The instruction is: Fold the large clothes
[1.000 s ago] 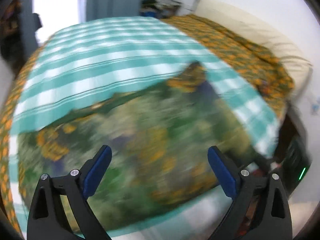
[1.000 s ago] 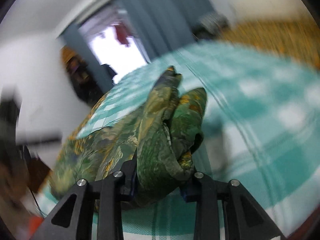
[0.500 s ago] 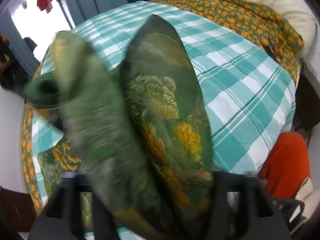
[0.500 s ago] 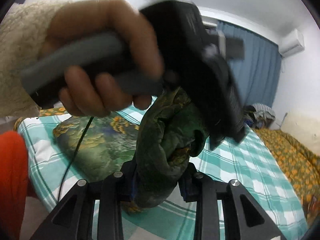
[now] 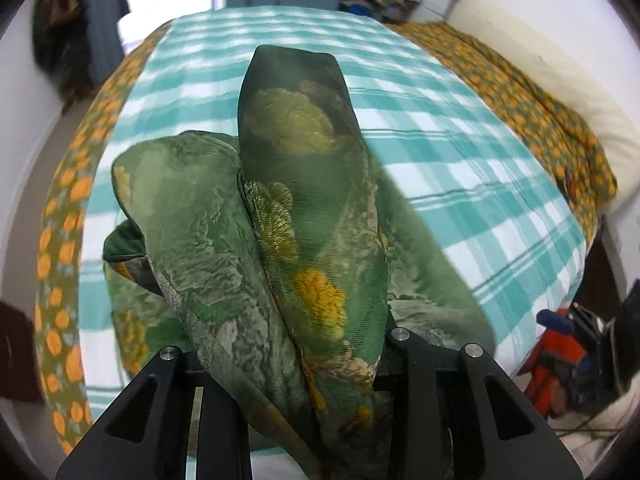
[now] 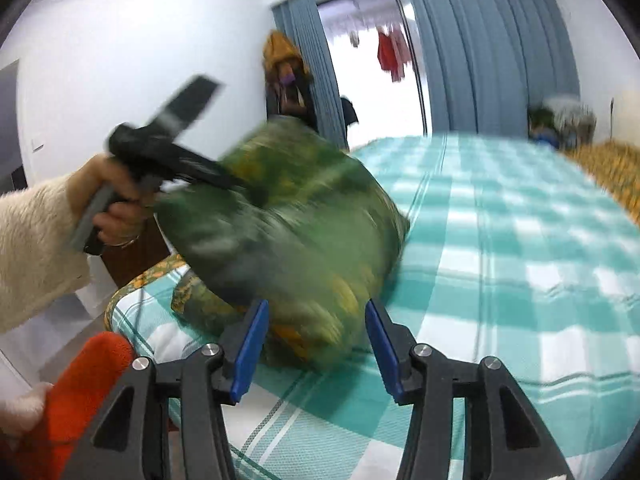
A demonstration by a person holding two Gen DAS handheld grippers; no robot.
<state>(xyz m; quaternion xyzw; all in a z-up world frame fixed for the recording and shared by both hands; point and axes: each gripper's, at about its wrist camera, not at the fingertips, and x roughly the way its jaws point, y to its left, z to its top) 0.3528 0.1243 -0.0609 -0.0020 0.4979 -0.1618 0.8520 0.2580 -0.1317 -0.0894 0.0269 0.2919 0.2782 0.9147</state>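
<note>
A large green cloth with yellow flower print (image 5: 304,216) is bunched between the jaws of my left gripper (image 5: 292,356), which is shut on it and holds it above the teal checked bed (image 5: 460,160). In the right wrist view the same cloth (image 6: 288,216) hangs blurred from the left gripper (image 6: 168,152), held in a hand with a cream sleeve. My right gripper (image 6: 312,344) is open and empty, its blue pads (image 6: 248,348) just in front of the cloth's lower part.
An orange-flowered sheet (image 5: 520,92) and a cream pillow (image 5: 560,80) lie at the far right of the bed. Blue curtains and a bright doorway (image 6: 372,68) are behind. A red garment (image 6: 80,392) is at my lower left; clutter (image 5: 568,344) sits beside the bed.
My right gripper has opened and let go of the cloth. My left gripper, open a second ago, has shut on the cloth and lifted it.
</note>
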